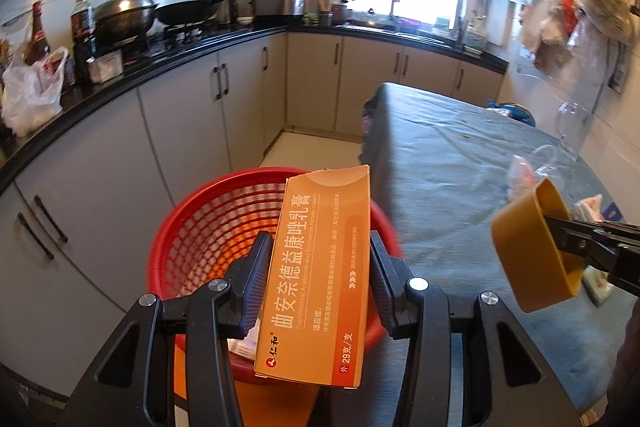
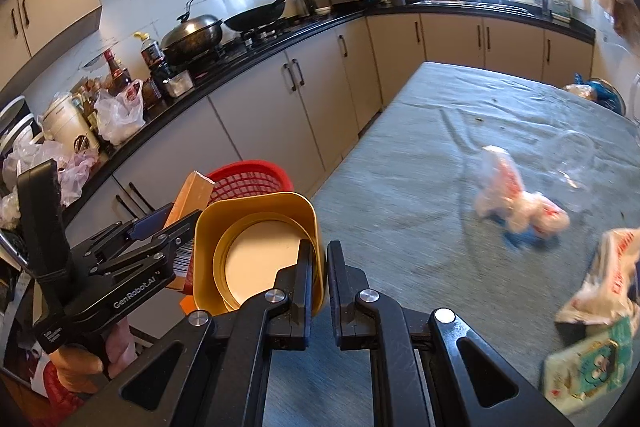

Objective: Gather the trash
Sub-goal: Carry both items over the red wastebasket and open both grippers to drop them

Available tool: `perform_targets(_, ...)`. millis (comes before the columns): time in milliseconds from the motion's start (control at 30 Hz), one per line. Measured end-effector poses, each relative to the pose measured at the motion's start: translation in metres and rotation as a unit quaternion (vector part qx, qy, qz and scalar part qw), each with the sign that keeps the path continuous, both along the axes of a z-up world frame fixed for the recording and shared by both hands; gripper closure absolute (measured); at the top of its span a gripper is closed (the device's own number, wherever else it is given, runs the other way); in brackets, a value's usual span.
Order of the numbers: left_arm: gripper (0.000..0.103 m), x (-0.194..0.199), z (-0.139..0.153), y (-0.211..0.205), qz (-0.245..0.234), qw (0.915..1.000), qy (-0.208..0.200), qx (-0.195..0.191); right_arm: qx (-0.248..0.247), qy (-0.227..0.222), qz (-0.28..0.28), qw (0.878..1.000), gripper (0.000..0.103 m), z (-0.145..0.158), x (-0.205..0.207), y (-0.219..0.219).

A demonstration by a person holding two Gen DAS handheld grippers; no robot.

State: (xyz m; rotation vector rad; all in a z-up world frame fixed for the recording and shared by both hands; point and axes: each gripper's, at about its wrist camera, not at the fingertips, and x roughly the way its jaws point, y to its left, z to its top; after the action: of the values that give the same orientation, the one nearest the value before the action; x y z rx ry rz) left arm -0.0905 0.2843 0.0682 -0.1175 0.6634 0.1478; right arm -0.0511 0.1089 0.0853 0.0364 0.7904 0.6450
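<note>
My left gripper (image 1: 320,255) is shut on an orange medicine carton (image 1: 320,279) and holds it over the red mesh basket (image 1: 192,227) beside the table. My right gripper (image 2: 319,259) is shut on the wall of a yellow plastic cup (image 2: 260,239), held above the table edge next to the basket (image 2: 252,179). The cup (image 1: 536,247) and right gripper show at the right of the left wrist view. The left gripper (image 2: 160,227) with the carton (image 2: 192,195) shows at the left of the right wrist view.
A grey-clothed table (image 2: 420,155) carries a crumpled white-red plastic bag (image 2: 516,203), a clear cup (image 2: 572,155) and paper packets (image 2: 600,291). A black kitchen counter (image 1: 160,63) with woks, bottles and bags runs along the left and back.
</note>
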Motion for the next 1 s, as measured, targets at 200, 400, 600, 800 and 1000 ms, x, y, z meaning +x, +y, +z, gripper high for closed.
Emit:
perform_targets(200, 0.058, 0.003, -0.012, 0.031, 0.026, 0.9995, 0.012, -0.014, -0.001, 0.002, 0.02, 1.0, 0.095, 0.001, 0.008, 0.029)
perform_targets(400, 0.058, 0.008, -0.022, 0.047, 0.037, 0.9988, 0.025, -0.021, -0.009, 0.011, 0.029, 0.999, 0.095, -0.008, 0.023, 0.06)
perform_targets(600, 0.058, 0.014, -0.03, 0.056, 0.039, 0.9984, 0.029, -0.029, -0.02, 0.027, 0.035, 0.999, 0.095, -0.024, 0.036, 0.078)
perform_targets(800, 0.058, 0.016, -0.034, 0.057, 0.037, 0.9985, 0.028, -0.03, -0.029, 0.037, 0.044, 0.998, 0.095, -0.037, 0.041, 0.095)
perform_targets(1000, 0.058, 0.017, -0.036, 0.058, 0.036, 0.9985, 0.028, -0.031, -0.035, 0.041, 0.045, 0.998, 0.092, -0.044, 0.046, 0.099)
